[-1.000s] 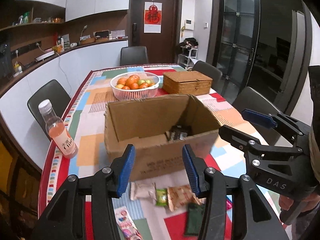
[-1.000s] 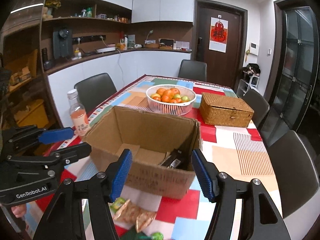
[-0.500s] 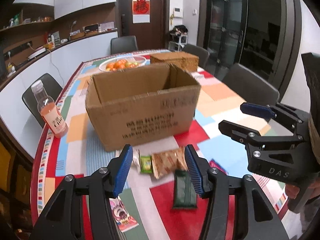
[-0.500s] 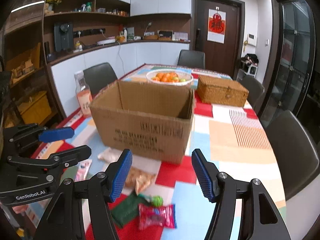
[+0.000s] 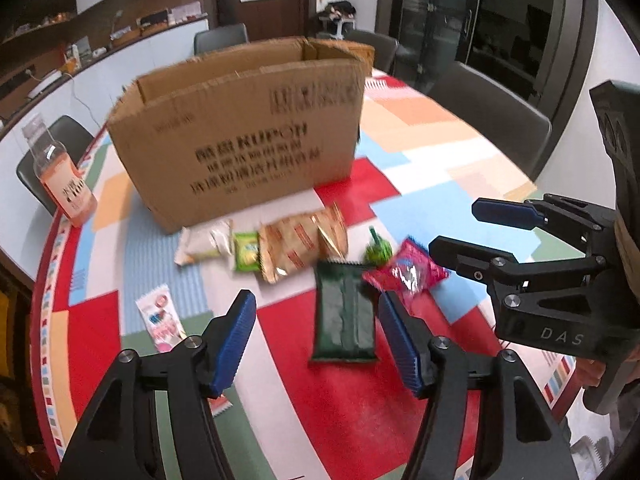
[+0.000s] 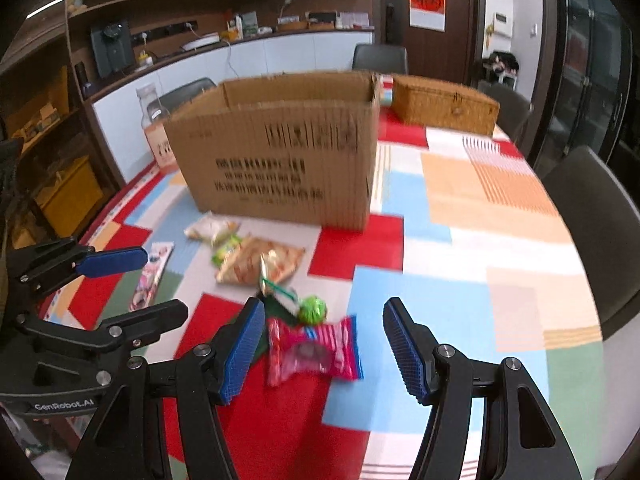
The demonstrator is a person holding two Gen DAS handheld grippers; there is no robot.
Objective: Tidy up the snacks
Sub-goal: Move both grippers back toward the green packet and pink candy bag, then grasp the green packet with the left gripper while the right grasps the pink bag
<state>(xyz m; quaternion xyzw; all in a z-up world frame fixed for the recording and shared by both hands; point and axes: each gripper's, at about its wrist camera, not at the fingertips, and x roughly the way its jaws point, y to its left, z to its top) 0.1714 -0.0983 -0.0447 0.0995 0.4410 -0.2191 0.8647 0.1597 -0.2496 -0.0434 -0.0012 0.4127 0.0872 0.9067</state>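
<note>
Two hand-held grippers are hovering over a patchwork-patterned tabletop (image 5: 440, 152) on which loose snacks are lying in front of a cardboard box (image 5: 248, 128). The left hand-held gripper (image 5: 316, 340) is standing released, its blue fingers spread wide and empty above a dark green packet (image 5: 344, 316) near the tabletop's near edge. The right hand-held gripper (image 6: 324, 352) is likewise released and empty, its fingers flanking, without touching, a pink-and-red wrapped snack (image 6: 312, 352) that is lying just beside a small green ball-shaped sweet (image 6: 313, 309). Between these items and the box, an orange-printed packet (image 5: 296, 244), a small green packet (image 5: 245, 250) and a pale packet (image 5: 202, 240) are clustering together, touching or overlapping. A pink-and-white packet (image 5: 160, 316) is lying apart toward the tabletop's left edge. A bottle of orange drink (image 5: 60, 172) is standing upright at the left edge beside the box, and a wicker basket (image 6: 444, 104) is sitting beyond the box toward the far edge.
</note>
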